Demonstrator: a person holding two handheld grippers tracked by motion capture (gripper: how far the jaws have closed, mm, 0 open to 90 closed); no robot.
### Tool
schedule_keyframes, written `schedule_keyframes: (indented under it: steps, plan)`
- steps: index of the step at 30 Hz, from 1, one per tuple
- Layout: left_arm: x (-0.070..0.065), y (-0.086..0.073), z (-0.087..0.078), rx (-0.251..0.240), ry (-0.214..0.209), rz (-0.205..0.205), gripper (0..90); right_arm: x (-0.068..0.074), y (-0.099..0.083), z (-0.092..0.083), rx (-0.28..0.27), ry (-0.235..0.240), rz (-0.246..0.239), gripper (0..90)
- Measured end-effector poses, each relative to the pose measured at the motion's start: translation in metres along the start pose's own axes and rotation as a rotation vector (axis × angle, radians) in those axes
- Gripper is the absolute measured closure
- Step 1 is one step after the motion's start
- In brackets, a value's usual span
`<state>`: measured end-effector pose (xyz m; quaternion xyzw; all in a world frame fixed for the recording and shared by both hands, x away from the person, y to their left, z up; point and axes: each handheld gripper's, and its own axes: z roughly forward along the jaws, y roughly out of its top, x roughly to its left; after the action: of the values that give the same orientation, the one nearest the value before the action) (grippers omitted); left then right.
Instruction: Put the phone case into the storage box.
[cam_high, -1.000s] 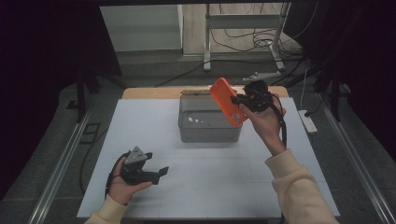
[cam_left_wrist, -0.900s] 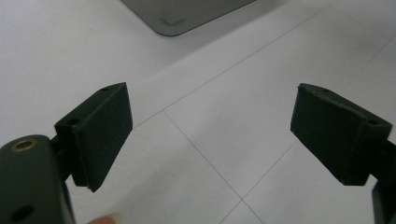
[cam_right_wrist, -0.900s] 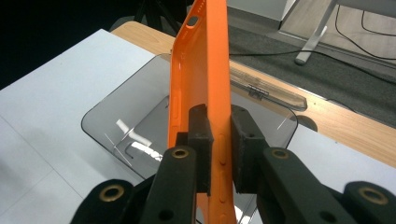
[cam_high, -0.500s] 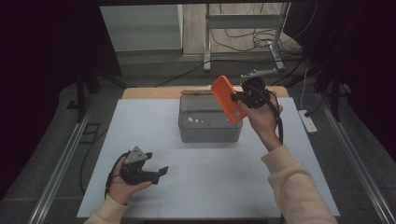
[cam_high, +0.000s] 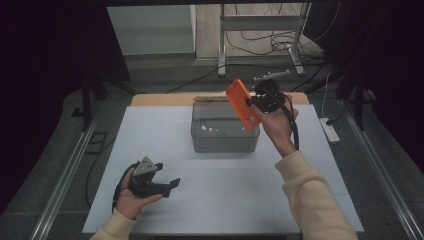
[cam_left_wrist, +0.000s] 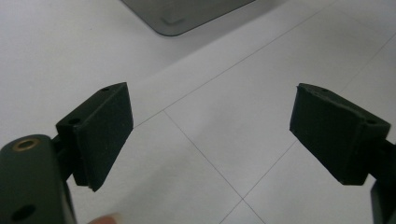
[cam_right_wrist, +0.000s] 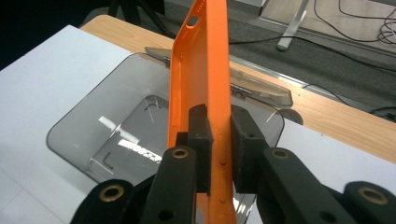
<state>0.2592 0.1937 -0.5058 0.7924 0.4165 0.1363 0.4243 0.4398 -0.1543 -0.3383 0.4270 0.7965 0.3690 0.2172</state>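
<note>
An orange phone case (cam_high: 242, 104) hangs tilted in the air over the right part of a clear grey plastic bin (cam_high: 210, 142). My right gripper (cam_high: 256, 104) is shut on its edge; in the right gripper view the case (cam_right_wrist: 205, 70) stands edge-on between the pads (cam_right_wrist: 201, 140), above the open bin (cam_right_wrist: 93, 140). My left gripper (cam_high: 172, 184) rests low over the white table sheet at front left, held in a hand. Its jaws stand wide open with nothing between the pads (cam_left_wrist: 100, 126), and only bare sheet lies below.
The bin's clear lid (cam_right_wrist: 261, 91) lies behind the bin on the wooden table edge (cam_high: 165, 99). A white sheet (cam_high: 150, 135) covers the table. A power strip (cam_high: 330, 129) lies off the right edge. Cables and a metal stand (cam_high: 260, 40) are on the floor beyond.
The right gripper with the orange case has drifted slightly up and back over the bin. The left gripper has stayed put.
</note>
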Motion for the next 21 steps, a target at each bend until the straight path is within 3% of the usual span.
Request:
schedule_keyframes:
  steps: [21]
  plan:
    - [0.0,0.001,0.0,-0.005,-0.001,-0.003,13.6,-0.01,0.003,0.024,0.09,-0.071,0.034,80.5]
